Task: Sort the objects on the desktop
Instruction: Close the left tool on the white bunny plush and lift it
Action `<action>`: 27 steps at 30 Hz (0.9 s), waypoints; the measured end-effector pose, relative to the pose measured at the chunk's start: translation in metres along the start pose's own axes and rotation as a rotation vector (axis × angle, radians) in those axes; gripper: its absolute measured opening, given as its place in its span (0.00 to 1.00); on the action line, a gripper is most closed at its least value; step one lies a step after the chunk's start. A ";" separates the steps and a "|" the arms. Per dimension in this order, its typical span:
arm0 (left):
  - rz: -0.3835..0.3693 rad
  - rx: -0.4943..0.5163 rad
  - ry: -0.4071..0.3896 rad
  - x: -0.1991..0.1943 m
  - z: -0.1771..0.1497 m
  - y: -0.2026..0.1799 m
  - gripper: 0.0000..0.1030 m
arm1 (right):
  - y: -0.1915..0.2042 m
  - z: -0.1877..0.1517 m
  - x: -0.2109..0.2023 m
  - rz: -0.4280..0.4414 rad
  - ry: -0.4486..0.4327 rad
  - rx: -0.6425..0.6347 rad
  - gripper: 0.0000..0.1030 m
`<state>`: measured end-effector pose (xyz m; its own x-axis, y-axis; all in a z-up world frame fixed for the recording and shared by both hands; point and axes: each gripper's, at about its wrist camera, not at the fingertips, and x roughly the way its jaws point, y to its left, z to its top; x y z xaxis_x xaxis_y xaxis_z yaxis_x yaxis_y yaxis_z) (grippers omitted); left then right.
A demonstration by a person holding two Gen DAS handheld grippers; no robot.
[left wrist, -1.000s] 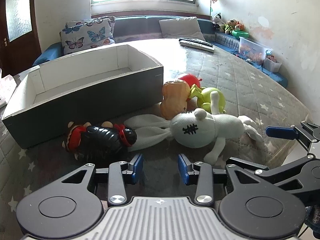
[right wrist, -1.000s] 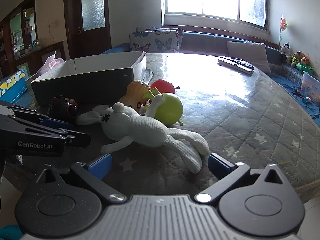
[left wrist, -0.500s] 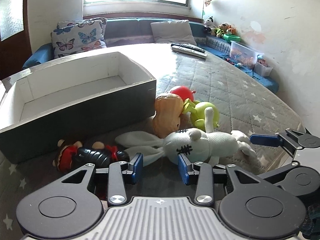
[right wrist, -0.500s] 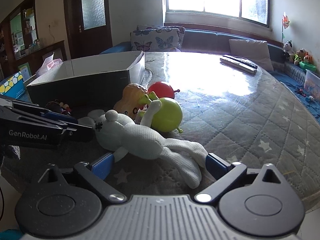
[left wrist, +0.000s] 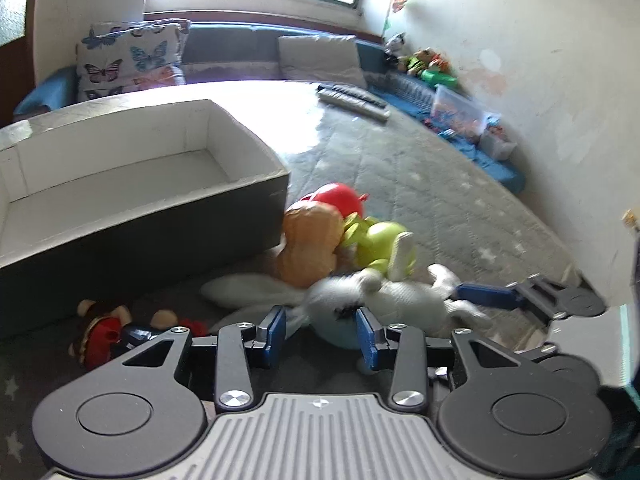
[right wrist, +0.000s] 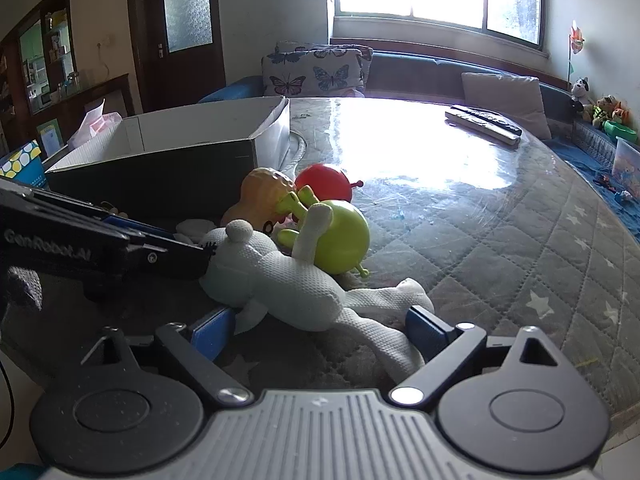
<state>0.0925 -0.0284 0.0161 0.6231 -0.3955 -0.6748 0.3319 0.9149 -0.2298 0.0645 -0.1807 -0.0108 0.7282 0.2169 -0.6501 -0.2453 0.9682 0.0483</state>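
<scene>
A white plush rabbit (left wrist: 400, 300) (right wrist: 280, 276) lies on the quilted table beside an orange toy (left wrist: 310, 240) (right wrist: 260, 196), a green toy (left wrist: 380, 244) (right wrist: 340, 236) and a red ball toy (left wrist: 336, 198) (right wrist: 326, 186). A black and red doll (left wrist: 108, 336) lies at the left. My left gripper (left wrist: 322, 332) is open with the rabbit's head between its fingers. My right gripper (right wrist: 316, 332) is open wide around the rabbit's legs. An empty dark box (left wrist: 140, 236) (right wrist: 160, 184) with a white inside stands behind the toys.
Remote controls (left wrist: 356, 100) (right wrist: 484, 118) lie on the far side of the table (right wrist: 500, 220). A bench with butterfly cushions (left wrist: 128, 60) runs under the window. Toy tubs (left wrist: 460, 116) stand along the right wall. The table edge is close under both grippers.
My left gripper has moved forward and right, and the rabbit's head now sits between its fingers. My right gripper has moved closer onto the rabbit's legs. The toys have not moved.
</scene>
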 end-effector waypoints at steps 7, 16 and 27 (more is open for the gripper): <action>-0.030 0.010 0.033 0.006 0.004 -0.004 0.40 | -0.001 0.003 0.004 0.014 0.007 0.000 0.84; -0.075 -0.045 0.071 0.015 0.008 0.009 0.42 | -0.005 0.006 0.005 0.031 0.006 0.003 0.68; -0.106 -0.059 0.074 0.017 0.010 0.014 0.34 | 0.002 0.011 0.006 0.063 0.000 -0.019 0.55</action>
<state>0.1148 -0.0228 0.0084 0.5323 -0.4849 -0.6940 0.3493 0.8725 -0.3417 0.0761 -0.1760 -0.0062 0.7108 0.2770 -0.6466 -0.3027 0.9502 0.0743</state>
